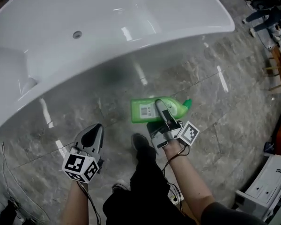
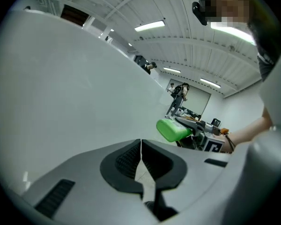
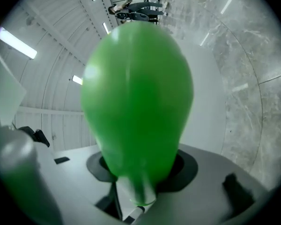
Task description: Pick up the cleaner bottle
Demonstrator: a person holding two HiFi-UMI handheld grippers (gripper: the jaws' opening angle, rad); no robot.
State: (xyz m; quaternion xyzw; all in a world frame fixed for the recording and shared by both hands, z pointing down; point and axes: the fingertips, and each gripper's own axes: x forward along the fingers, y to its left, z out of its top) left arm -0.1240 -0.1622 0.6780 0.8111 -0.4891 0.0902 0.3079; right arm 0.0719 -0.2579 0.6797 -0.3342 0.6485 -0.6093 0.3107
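Pick-up step, judged all but complete: right gripper clamps the green cleaner bottle, held sideways above the floor beside the bathtub; left gripper closed, empty; next, a steady carry.

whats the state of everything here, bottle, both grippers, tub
green cleaner bottle: off the floor, lying sideways, clamped in the right hand-held gripper
right hand-held gripper: shut on the bottle
left hand-held gripper: jaws together, holding nothing
bathtub: empty, no water showing
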